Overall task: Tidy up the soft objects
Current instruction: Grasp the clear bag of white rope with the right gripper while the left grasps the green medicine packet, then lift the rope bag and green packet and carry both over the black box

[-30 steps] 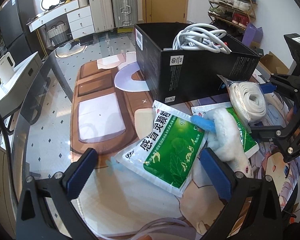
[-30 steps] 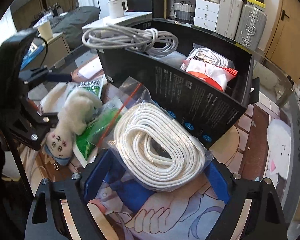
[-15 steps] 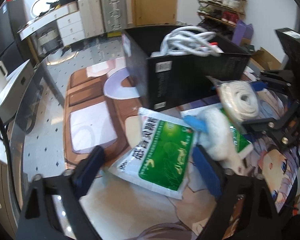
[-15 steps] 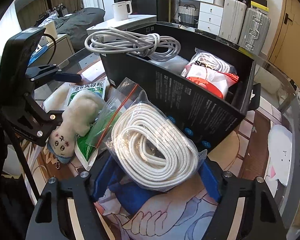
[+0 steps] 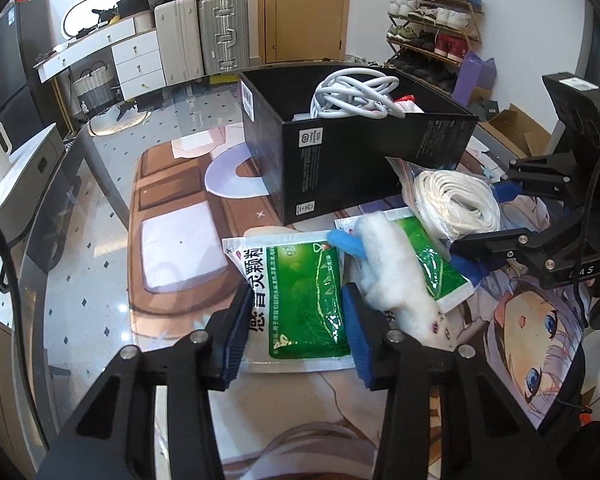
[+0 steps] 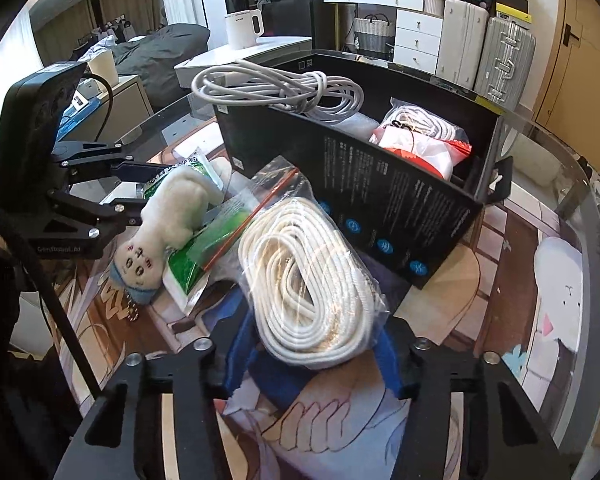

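Both tongs have just been closing. The left gripper pinches the green sachet flat on the mat, blue pads pressed on both its sides. The right gripper squeezes the bagged white rope, likely so each soft piece can be lifted together. The black box stands at twelve o'clock from both, already holding a white cable and a red-and-white packet. A plush doll sprawls over a second green sachet at two o'clock from the left gripper, touching its right pad, so it may drag along.
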A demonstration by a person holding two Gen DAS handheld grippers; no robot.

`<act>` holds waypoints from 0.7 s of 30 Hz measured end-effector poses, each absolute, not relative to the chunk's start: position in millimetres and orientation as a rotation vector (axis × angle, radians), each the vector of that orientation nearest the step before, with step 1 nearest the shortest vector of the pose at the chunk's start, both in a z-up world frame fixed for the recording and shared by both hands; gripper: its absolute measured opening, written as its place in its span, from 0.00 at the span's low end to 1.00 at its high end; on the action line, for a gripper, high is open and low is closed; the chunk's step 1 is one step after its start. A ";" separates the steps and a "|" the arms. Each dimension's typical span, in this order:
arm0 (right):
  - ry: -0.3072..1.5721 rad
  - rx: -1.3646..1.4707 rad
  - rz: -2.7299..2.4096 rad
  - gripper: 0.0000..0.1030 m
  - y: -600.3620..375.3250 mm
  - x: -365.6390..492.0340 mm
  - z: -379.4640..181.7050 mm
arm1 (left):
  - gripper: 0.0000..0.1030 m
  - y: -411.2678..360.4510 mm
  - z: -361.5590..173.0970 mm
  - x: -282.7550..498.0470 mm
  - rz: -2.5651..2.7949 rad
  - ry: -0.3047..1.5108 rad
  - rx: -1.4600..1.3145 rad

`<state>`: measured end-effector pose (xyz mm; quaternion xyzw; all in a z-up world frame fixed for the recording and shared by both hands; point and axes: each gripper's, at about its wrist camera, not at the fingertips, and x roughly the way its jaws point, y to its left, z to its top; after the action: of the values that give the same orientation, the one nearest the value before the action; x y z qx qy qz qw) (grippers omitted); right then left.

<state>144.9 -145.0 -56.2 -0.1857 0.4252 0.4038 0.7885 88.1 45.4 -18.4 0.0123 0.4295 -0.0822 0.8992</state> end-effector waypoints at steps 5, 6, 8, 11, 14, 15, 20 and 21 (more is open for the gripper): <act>0.912 -0.376 0.865 0.48 -153.0 134.6 -55.4 | 0.42 47.1 -18.4 80.7 -0.162 0.880 0.004; 0.913 -0.371 0.864 0.48 -154.8 133.1 -55.3 | 0.42 48.7 -17.5 78.7 -0.158 0.876 -0.003; 0.910 -0.360 0.859 0.48 -159.4 131.5 -54.4 | 0.42 51.2 -15.1 76.5 -0.148 0.867 -0.011; 0.903 -0.344 0.848 0.48 -165.3 128.0 -51.6 | 0.42 55.7 -10.0 72.8 -0.140 0.849 -0.026; 0.889 -0.326 0.835 0.48 -170.3 124.8 -47.5 | 0.42 58.5 -3.8 69.4 -0.130 0.828 -0.039; 0.884 -0.323 0.832 0.48 -171.4 123.6 -46.1 | 0.42 59.3 -1.9 68.7 -0.130 0.821 -0.043; 0.854 -0.309 0.813 0.48 -176.5 116.6 -36.4 | 0.42 62.0 10.4 66.4 -0.121 0.784 -0.063; 0.849 -0.306 0.811 0.48 -177.7 115.9 -34.2 | 0.42 62.9 12.9 65.9 -0.120 0.776 -0.068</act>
<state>115.9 -177.7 -34.2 -0.1436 0.3989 0.3809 0.8217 65.9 62.9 12.9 -0.0332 0.3779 -0.0585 0.9234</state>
